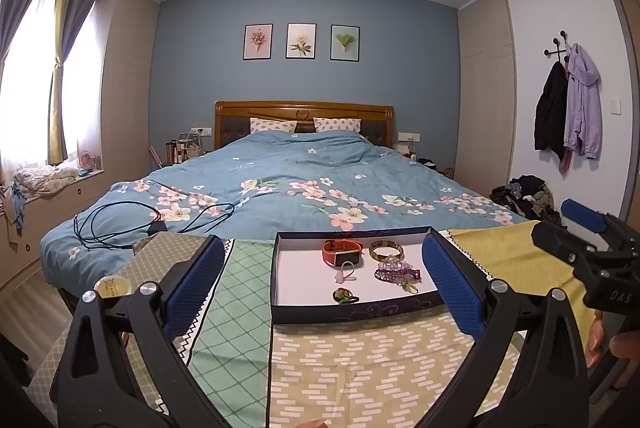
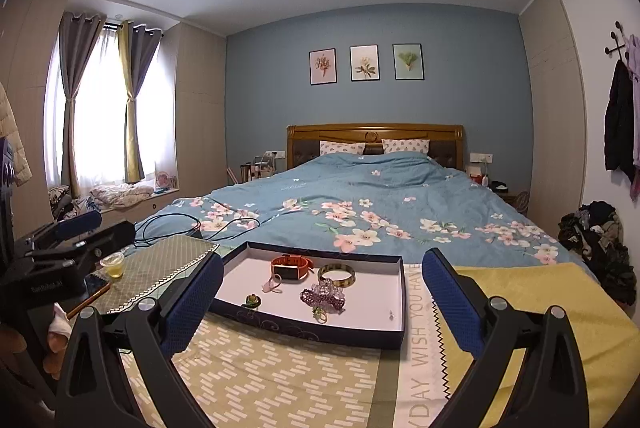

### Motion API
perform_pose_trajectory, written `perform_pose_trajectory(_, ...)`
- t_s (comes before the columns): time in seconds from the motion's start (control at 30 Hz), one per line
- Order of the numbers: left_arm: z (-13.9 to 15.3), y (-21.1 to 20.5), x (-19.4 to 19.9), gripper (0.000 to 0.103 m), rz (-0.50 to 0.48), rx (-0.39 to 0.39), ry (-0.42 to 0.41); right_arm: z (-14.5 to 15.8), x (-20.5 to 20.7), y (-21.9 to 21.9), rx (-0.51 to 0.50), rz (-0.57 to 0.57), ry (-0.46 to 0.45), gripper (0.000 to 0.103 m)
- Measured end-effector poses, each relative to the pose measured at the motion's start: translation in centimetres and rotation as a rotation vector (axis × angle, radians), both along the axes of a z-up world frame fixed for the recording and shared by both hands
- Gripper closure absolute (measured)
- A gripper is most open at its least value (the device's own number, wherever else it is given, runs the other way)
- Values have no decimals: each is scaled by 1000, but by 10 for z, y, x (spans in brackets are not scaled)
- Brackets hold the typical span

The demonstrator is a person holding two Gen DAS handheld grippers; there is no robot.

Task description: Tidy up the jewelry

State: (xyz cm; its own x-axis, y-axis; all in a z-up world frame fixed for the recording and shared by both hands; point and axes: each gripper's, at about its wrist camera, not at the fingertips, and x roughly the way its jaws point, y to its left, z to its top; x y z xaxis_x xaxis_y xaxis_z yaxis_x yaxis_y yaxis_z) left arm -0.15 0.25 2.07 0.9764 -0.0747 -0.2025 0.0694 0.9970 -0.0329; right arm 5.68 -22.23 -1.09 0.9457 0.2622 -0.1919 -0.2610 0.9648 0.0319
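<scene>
Both claws hang above the cloth-covered surface (image 1: 360, 360) at the foot of the bed (image 1: 304, 168), each with its blue pads wide apart and nothing between them. The left claw (image 1: 320, 284) frames the tray (image 1: 280, 308) squarely, so the jewelry sits straight ahead of it, between its fingers. The right claw (image 2: 320, 304) faces the same tray from a little further right, with the tray ahead and slightly left of its centre.

All the jewelry in view lies inside the tray, loose on its white floor. The watch (image 1: 342, 253) sits at the far side, its orange strap curled shut, with the bangle (image 1: 386, 250) just right of it. Nearer the claws, a pale ring (image 1: 346, 274) lies beside a tangle of purple beads (image 1: 398, 273), and a small green brooch (image 1: 343, 295) rests close to the near wall. A tiny piece (image 2: 391, 315) lies alone toward the tray's right side, seen only from the right wrist.

The pieces are gathered but not sorted: the beads overlap a clear crystal piece, which may call for teasing apart. This could be jewelry collected for arranging, or a tray already filled; the pictures fit either.

A cup (image 2: 113, 264) stands left of the right claw.
</scene>
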Motion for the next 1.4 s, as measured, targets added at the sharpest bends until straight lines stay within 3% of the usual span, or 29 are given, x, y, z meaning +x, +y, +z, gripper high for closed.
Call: perform_pose_trajectory(1.4, -7, 0, 5, 6, 30, -17, 12, 7, -7, 7, -14, -42, -10, 7)
